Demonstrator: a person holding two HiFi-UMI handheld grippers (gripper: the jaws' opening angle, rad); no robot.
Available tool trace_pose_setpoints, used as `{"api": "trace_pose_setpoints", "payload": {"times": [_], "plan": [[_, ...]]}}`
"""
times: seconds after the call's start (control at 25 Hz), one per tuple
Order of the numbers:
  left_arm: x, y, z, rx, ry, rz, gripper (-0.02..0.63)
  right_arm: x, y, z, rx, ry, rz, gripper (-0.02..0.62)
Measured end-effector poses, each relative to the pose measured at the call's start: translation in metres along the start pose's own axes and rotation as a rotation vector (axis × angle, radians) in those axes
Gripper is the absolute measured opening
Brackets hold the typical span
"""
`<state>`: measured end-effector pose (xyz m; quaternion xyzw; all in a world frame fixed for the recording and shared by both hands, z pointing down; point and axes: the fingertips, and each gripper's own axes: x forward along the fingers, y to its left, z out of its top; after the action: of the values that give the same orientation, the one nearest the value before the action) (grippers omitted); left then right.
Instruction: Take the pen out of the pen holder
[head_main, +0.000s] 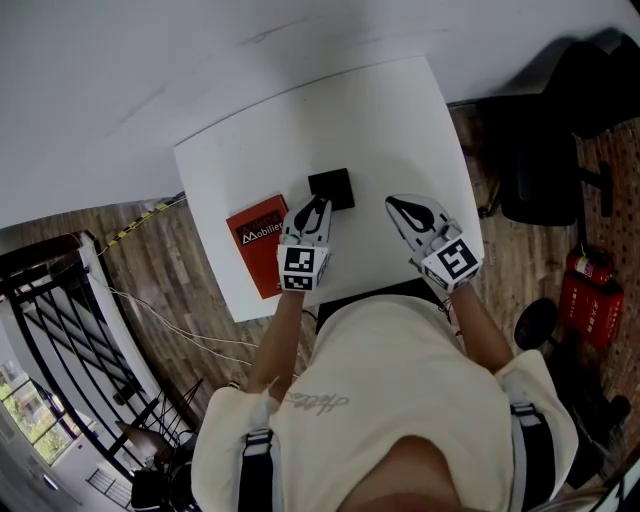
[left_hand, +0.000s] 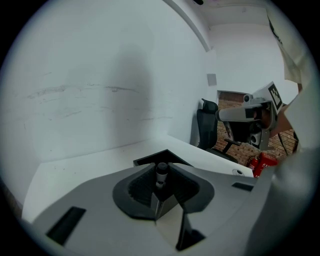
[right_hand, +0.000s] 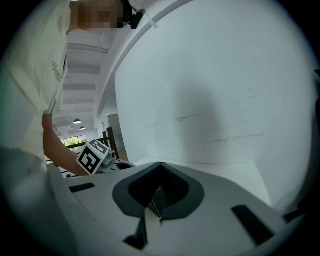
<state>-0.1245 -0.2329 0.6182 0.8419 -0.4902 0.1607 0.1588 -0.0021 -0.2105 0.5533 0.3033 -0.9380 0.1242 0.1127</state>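
Observation:
A black square pen holder (head_main: 336, 186) stands near the middle of the white table (head_main: 400, 120). My left gripper (head_main: 318, 200) reaches its near left corner. In the left gripper view a pen (left_hand: 161, 173) with a dark cap stands upright between the jaw tips of the left gripper (left_hand: 161, 167), which close on it from both sides, with the holder's rim (left_hand: 150, 158) just behind. My right gripper (head_main: 395, 203) hovers to the right of the holder, apart from it. Its jaws meet at the tip with nothing in them (right_hand: 160, 164). The head view does not show the pen.
A red book (head_main: 255, 245) lies on the table left of the left gripper. A black office chair (head_main: 545, 170) and a red fire extinguisher (head_main: 592, 300) stand on the wooden floor to the right. A black railing (head_main: 60, 330) is at the left. A white wall rises behind the table.

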Motion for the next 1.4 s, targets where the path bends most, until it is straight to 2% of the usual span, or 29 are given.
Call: {"api": "trace_pose_setpoints", "payload": {"times": [0.76,1.4], "plan": [[-0.009,-0.006,0.039,0.020,-0.083,0.006,0.086,-0.011,-0.001,0.000,0.009,-0.025,-0.005,0.008],[-0.033,-0.014,0.081,0.061,-0.164,0.010,0.086,-0.015,-0.007,0.021,-0.003,-0.086,-0.014,0.008]]}}
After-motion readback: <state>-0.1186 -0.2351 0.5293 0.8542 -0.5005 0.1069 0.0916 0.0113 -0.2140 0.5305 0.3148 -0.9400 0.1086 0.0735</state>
